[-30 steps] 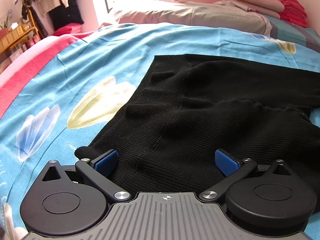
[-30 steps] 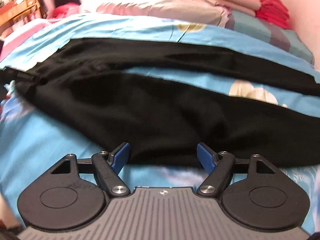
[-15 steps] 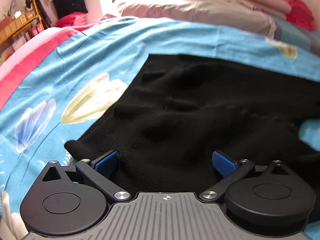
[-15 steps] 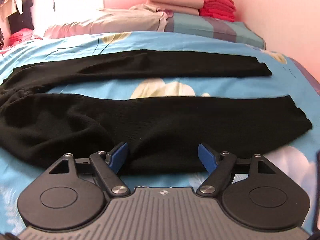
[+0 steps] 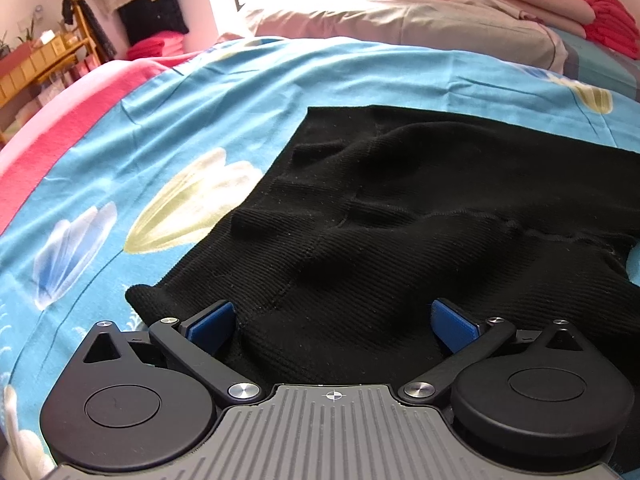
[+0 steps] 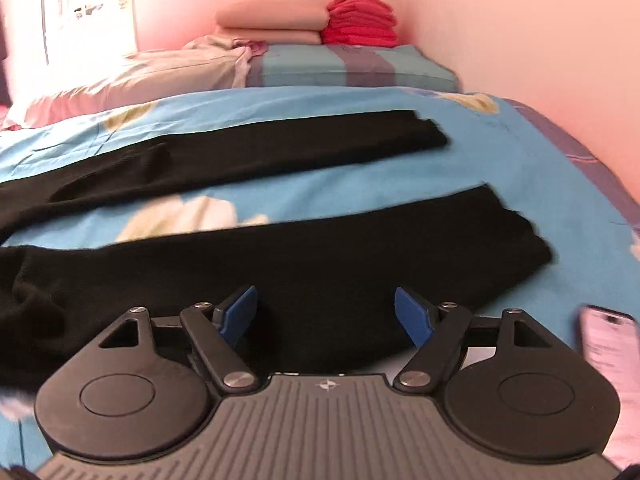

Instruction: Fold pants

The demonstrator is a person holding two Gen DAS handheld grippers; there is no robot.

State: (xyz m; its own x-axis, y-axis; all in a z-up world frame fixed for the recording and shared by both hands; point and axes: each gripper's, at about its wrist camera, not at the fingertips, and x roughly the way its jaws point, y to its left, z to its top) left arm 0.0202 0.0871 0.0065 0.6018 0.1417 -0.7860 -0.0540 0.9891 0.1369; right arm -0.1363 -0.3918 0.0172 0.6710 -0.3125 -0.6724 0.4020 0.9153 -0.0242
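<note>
The black pants (image 5: 420, 216) lie spread flat on the bed (image 5: 192, 112), legs apart, their long axis running from my left toward the bed's right edge. My left tongs (image 5: 334, 316) stand spread over the waist end; my right tongs (image 6: 325, 311), also spread and gripping nothing, sit nearest the near leg (image 6: 320, 256), short of its cuff.

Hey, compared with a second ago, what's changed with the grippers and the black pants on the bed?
The right gripper has swung toward the leg ends: its view went from the pants' upper part to both hems, and a phone now shows at its right. The left gripper barely moved and stays at the waist. Both are still open, gripping nothing; the pants still lie spread, legs apart, on the blue bedspread.
</note>
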